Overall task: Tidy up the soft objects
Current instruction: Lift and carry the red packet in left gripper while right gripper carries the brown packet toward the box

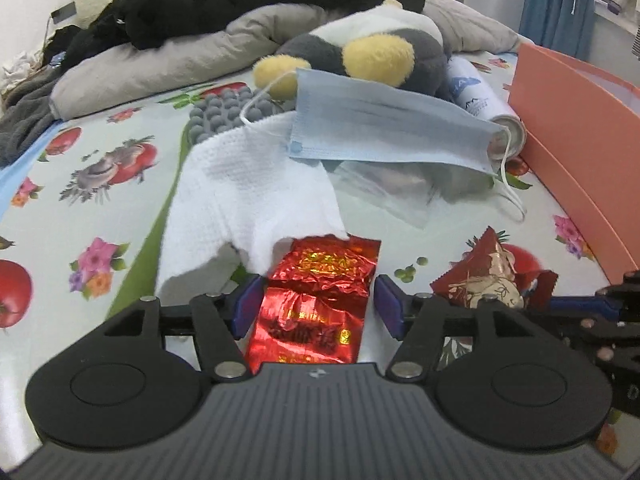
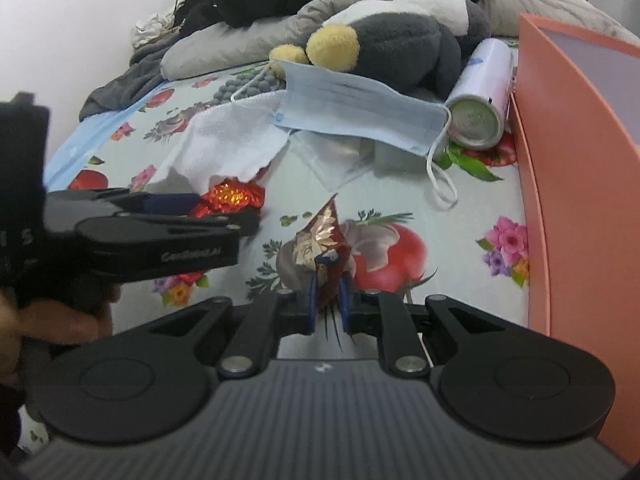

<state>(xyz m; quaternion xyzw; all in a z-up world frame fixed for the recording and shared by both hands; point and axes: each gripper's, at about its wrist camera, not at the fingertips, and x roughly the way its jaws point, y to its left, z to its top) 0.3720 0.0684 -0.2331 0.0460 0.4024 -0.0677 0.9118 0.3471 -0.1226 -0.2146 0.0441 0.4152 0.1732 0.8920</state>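
Note:
My left gripper (image 1: pixel 316 300) is shut on a shiny red foil packet (image 1: pixel 312 304), its blue pads pressing both sides; the packet also shows in the right wrist view (image 2: pixel 230 196). My right gripper (image 2: pixel 328 300) is shut on a dark red snack wrapper (image 2: pixel 324 244), also seen in the left wrist view (image 1: pixel 488 276). A white towel (image 1: pixel 248 184) lies just beyond the foil packet. A blue face mask (image 1: pixel 384 124) rests on it and against a grey and white plush penguin (image 1: pixel 372 44).
An orange box (image 1: pixel 576 128) stands at the right. A white spray can (image 2: pixel 480 100) lies beside it. A clear plastic bag (image 1: pixel 384 188) lies under the mask. A grey pillow (image 1: pixel 160 64) and black clothing (image 1: pixel 248 0) lie at the back of the fruit-print sheet (image 1: pixel 80 184).

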